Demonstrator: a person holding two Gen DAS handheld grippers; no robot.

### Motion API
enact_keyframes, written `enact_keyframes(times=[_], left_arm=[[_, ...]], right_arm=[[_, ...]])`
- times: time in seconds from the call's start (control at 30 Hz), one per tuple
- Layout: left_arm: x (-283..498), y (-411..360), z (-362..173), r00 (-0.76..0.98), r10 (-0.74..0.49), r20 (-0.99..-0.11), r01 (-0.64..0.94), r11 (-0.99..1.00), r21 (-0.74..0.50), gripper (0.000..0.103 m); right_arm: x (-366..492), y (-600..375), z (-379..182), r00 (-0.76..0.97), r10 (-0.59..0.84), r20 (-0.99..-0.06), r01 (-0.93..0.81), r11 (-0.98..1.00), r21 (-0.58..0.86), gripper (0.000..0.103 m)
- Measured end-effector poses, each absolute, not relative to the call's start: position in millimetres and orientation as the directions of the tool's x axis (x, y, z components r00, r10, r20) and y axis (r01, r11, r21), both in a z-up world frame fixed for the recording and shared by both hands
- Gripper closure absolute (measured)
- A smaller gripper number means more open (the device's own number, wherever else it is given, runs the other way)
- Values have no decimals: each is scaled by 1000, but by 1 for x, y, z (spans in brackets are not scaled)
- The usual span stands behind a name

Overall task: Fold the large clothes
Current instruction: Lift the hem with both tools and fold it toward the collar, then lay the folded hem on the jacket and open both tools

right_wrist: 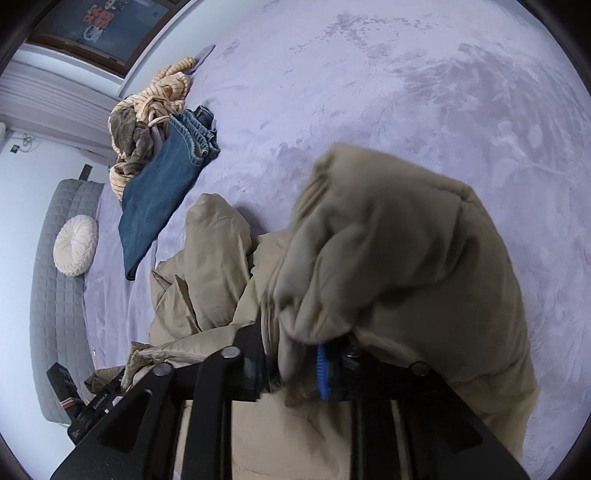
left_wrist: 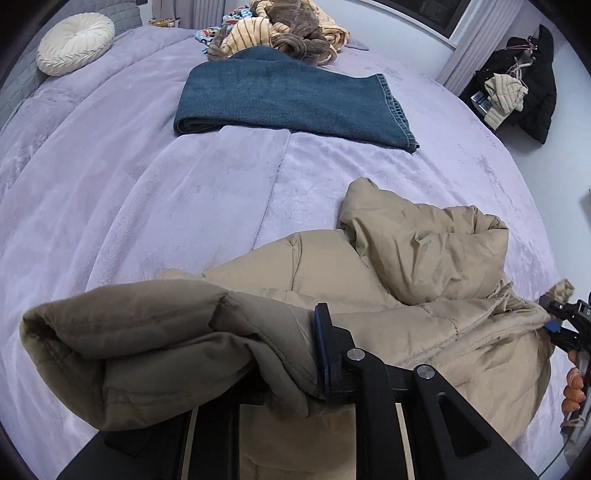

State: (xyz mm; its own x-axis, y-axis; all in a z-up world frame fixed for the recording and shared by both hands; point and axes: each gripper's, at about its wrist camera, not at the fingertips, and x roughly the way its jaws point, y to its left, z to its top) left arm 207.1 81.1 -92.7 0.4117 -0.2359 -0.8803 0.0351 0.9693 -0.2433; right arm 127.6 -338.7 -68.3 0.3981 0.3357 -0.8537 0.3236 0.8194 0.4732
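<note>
A beige padded jacket [left_wrist: 406,295] lies crumpled at the near edge of the lilac bed [left_wrist: 147,206]. My left gripper [left_wrist: 288,354] is shut on a bunched fold of the jacket; its left finger is hidden under the cloth. My right gripper [right_wrist: 295,362] is shut on another thick fold of the jacket [right_wrist: 388,258], which drapes over its fingers. The right gripper also shows at the right edge of the left wrist view [left_wrist: 554,325], pinching the jacket's edge. The left gripper's body shows at the lower left of the right wrist view [right_wrist: 85,402].
Folded blue jeans [left_wrist: 288,99] lie mid-bed, also in the right wrist view [right_wrist: 162,192]. Behind them is a pile of striped and brown clothes [left_wrist: 280,29]. A round cream cushion [left_wrist: 75,42] sits by the grey headboard [right_wrist: 55,295]. Dark coats [left_wrist: 524,88] hang at the right.
</note>
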Motion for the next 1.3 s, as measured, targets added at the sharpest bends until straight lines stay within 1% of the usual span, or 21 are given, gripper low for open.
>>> enact_keyframes(times=[0.03, 0.07, 0.1, 0.13, 0.17, 0.2, 0.27, 0.3, 0.33, 0.37, 0.4, 0.43, 0.47, 0.53, 0.6, 0.63, 0.67, 0.77, 0.93, 1.1, 1.3], left_arm=[[204, 83, -88, 419, -242, -875, 37, 968, -250, 47], [201, 86, -83, 434, -239, -869, 32, 968, -250, 30], [196, 89, -77, 468, -220, -856, 20, 971, -238, 8], [192, 91, -70, 497, -207, -842, 19, 973, -228, 5], [191, 92, -67, 505, -204, -839, 27, 975, -220, 5], [192, 93, -65, 504, -198, -841, 30, 977, -212, 5], [191, 94, -64, 510, -179, -841, 27, 981, -192, 5], [192, 93, -64, 511, -174, -842, 34, 983, -182, 5], [193, 92, -66, 509, -178, -842, 43, 982, -182, 9], [194, 91, -67, 506, -188, -842, 51, 981, -188, 17], [196, 89, -70, 496, -200, -845, 62, 979, -195, 36], [199, 86, -74, 482, -209, -851, 70, 977, -200, 47], [201, 84, -78, 473, -218, -854, 78, 976, -205, 50], [206, 78, -87, 471, -209, -857, 82, 978, -194, 51], [214, 74, -99, 472, -171, -865, 64, 985, -160, 51], [220, 74, -107, 468, -153, -871, 48, 988, -148, 51], [225, 74, -114, 462, -144, -875, 35, 989, -144, 51], [242, 74, -137, 449, -126, -885, 7, 990, -137, 51], [264, 61, -157, 467, -95, -879, 24, 995, -94, 51], [277, 59, -169, 480, -94, -872, 18, 995, -98, 51], [274, 62, -160, 456, -70, -887, 1, 997, -79, 51]], right_arm=[[126, -339, -64, 405, 332, -852, 312, 825, 471, 33], [125, -339, -59, 415, 328, -849, 300, 831, 468, 26], [123, -340, -54, 421, 327, -846, 285, 838, 466, 25], [122, -339, -51, 423, 325, -846, 276, 843, 462, 23], [120, -339, -49, 430, 321, -844, 265, 849, 457, 21], [119, -338, -47, 439, 313, -842, 250, 858, 449, 16], [116, -333, -45, 446, 307, -841, 201, 881, 428, 1], [116, -329, -45, 438, 309, -844, 173, 893, 416, 0], [116, -325, -46, 428, 304, -851, 155, 903, 401, 0], [116, -321, -47, 419, 297, -858, 133, 915, 381, 0], [116, -317, -47, 408, 281, -868, 111, 929, 353, 0], [118, -314, -48, 395, 255, -883, 95, 944, 315, 0], [120, -312, -50, 378, 222, -899, 88, 958, 274, 0], [123, -314, -53, 368, 180, -912, 91, 970, 228, 1], [128, -319, -57, 368, 161, -916, 106, 971, 213, 24], [131, -322, -63, 351, 141, -926, 118, 974, 193, 52], [134, -325, -69, 335, 122, -934, 130, 976, 174, 71], [147, -334, -90, 312, 78, -947, 152, 980, 131, 91], [170, -347, -120, 307, 61, -950, 200, 972, 127, 97], [184, -355, -140, 319, 44, -947, 218, 969, 119, 101], [186, -356, -131, 314, 49, -948, 242, 961, 130, 101]])
